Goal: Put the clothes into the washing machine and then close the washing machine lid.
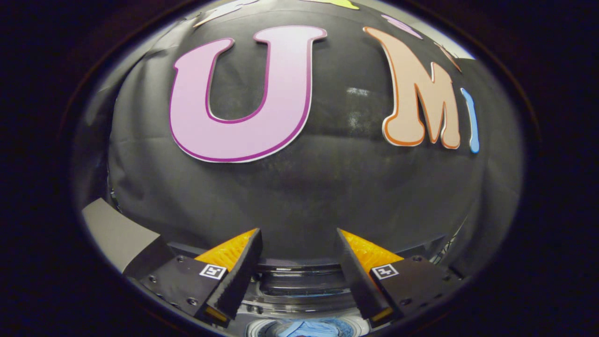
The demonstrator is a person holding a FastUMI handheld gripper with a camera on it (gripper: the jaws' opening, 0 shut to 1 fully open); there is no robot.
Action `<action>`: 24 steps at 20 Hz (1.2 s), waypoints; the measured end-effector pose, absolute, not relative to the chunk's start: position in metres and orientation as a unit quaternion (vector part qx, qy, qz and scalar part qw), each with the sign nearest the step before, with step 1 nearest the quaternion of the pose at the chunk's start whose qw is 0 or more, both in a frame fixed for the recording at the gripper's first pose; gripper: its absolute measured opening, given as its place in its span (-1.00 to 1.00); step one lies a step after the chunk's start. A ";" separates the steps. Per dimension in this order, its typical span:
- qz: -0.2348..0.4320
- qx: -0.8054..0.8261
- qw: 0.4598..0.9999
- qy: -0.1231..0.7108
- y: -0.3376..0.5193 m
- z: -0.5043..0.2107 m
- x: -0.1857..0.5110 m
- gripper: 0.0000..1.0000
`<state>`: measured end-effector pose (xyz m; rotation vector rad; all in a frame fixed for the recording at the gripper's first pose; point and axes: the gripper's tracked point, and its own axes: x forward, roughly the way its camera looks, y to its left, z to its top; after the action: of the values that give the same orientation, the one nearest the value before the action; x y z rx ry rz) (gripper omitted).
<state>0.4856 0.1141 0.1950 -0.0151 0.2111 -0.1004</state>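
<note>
**Fingers spread wide above the open washer**

The gripper [299, 262] hangs with its fingers [234, 276] spread well apart, nothing between them, pointing toward the black cloth wall [299, 187] of the booth.

Below and between the fingers sits the washing machine [304, 285], seen from above. Its top is dark and glossy, with curved bands of dark plastic or glass stacked one behind the other, catching faint reflections. I cannot tell for certain which of those bands is the lid, or how it stands. Nearer the gripper's base, the pale round rim of the drum opening [255, 327] shows.

Inside that opening lie the clothes [311, 329]: a crumpled heap of blue fabric, a lighter sky-blue fold on top and a darker blue, slightly mottled piece beside it. Just a small part of the heap is visible, so its full shape and the number of garments cannot be made out. The clothes are well apart from the fingers.

Off beside the left finger, a flat grey panel [114, 234] slants, its far end dark.
</note>
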 end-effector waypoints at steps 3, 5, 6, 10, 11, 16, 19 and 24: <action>-0.046 -0.006 0.994 0.095 0.115 0.197 0.483 0.94; -0.045 -0.005 0.995 0.084 0.114 0.200 0.480 0.94; -0.044 -0.003 0.996 0.081 0.115 0.199 0.474 0.94; -0.038 -0.003 0.996 0.079 0.119 0.197 0.449 0.94; -0.037 -0.004 0.996 0.078 0.119 0.198 0.443 0.94; -0.032 -0.007 0.997 0.075 0.121 0.192 0.404 0.94; -0.029 -0.007 0.996 0.080 0.122 0.186 0.380 0.94; -0.020 0.007 0.995 0.096 0.124 0.166 0.339 0.93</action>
<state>0.3392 0.1245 0.1664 0.0148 0.1924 -0.0409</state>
